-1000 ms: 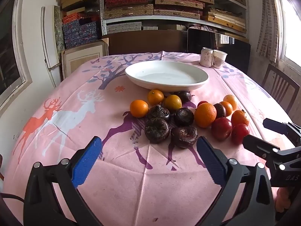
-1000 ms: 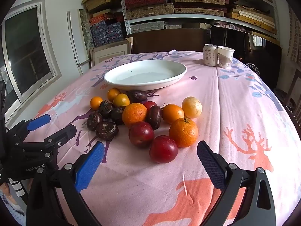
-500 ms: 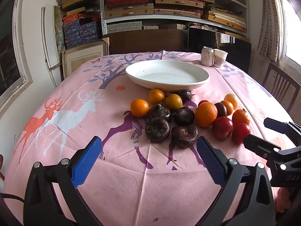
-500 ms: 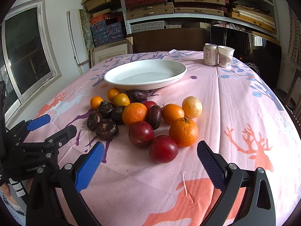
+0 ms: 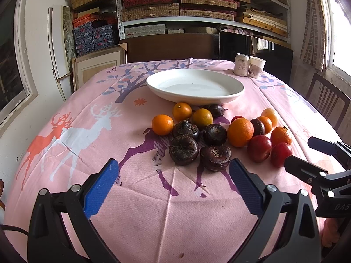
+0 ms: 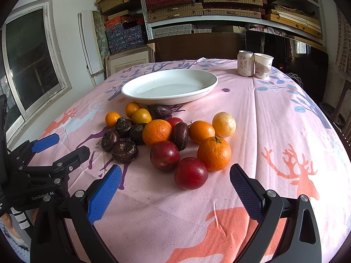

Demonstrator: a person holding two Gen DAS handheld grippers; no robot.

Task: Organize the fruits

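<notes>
A pile of fruit lies on the pink tablecloth in front of an empty white plate (image 5: 195, 86) (image 6: 169, 86). It holds oranges (image 5: 240, 129) (image 6: 214, 153), red plums (image 5: 259, 148) (image 6: 190, 173) and dark water chestnuts (image 5: 183, 150) (image 6: 124, 151). My left gripper (image 5: 173, 186) is open and empty, a little short of the chestnuts. My right gripper (image 6: 175, 188) is open and empty, just short of the nearest red plum. Each gripper shows at the edge of the other's view: the left gripper (image 6: 59, 148), the right gripper (image 5: 307, 155).
A drink can (image 6: 245, 63) and a paper cup (image 6: 263, 65) stand at the far right of the table. A wooden chair (image 5: 326, 100) is at the right edge. Shelves of boxes fill the back wall.
Both grippers have crept slightly forward toward the fruit. Nothing was taken hold of and the fruit has not moved.
</notes>
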